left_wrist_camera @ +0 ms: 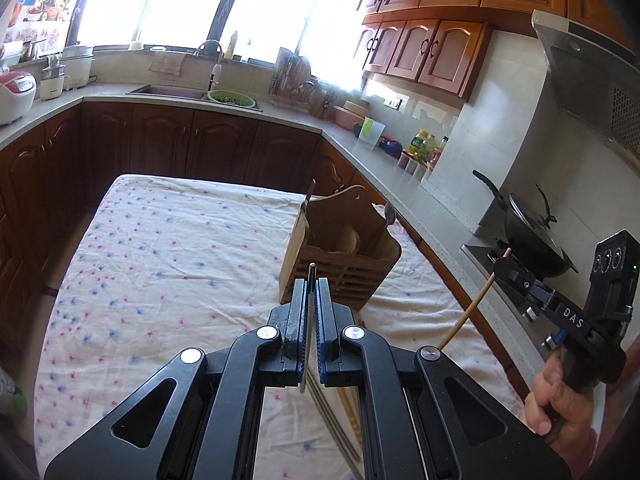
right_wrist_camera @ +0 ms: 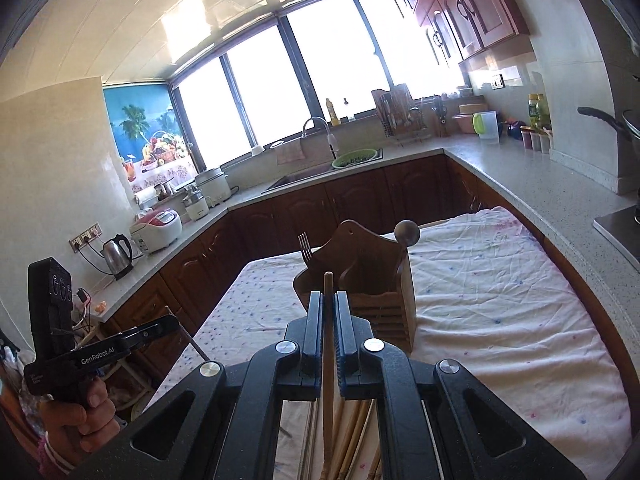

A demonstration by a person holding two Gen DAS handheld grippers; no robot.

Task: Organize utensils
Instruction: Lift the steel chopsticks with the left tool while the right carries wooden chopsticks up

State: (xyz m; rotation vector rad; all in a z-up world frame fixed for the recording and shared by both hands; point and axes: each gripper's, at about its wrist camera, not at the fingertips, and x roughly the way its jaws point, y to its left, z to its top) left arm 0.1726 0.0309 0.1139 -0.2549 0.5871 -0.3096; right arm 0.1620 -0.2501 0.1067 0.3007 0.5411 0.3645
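Observation:
My left gripper (left_wrist_camera: 311, 286) is shut on a thin metal chopstick (left_wrist_camera: 309, 332), held above the table. Just past its tip stands a wooden utensil holder (left_wrist_camera: 340, 248) with a fork (left_wrist_camera: 309, 196) and a spoon (left_wrist_camera: 387, 216) in it. At the right, a hand holds my right gripper (left_wrist_camera: 502, 266), shut on a wooden chopstick (left_wrist_camera: 468, 312). In the right wrist view that gripper (right_wrist_camera: 328, 296) clamps the wooden chopstick (right_wrist_camera: 328, 360) in front of the holder (right_wrist_camera: 360, 280). My left gripper (right_wrist_camera: 170, 322) is at the far left. Several loose chopsticks (right_wrist_camera: 352, 432) lie on the cloth below.
The table wears a white floral cloth (left_wrist_camera: 160, 260). A stone counter (left_wrist_camera: 420, 184) runs along the right, with bottles and a black wok (left_wrist_camera: 532, 236) on the stove. A sink (right_wrist_camera: 304, 178), a rice cooker (right_wrist_camera: 156, 232) and a kettle (right_wrist_camera: 116, 256) line the far and left counters.

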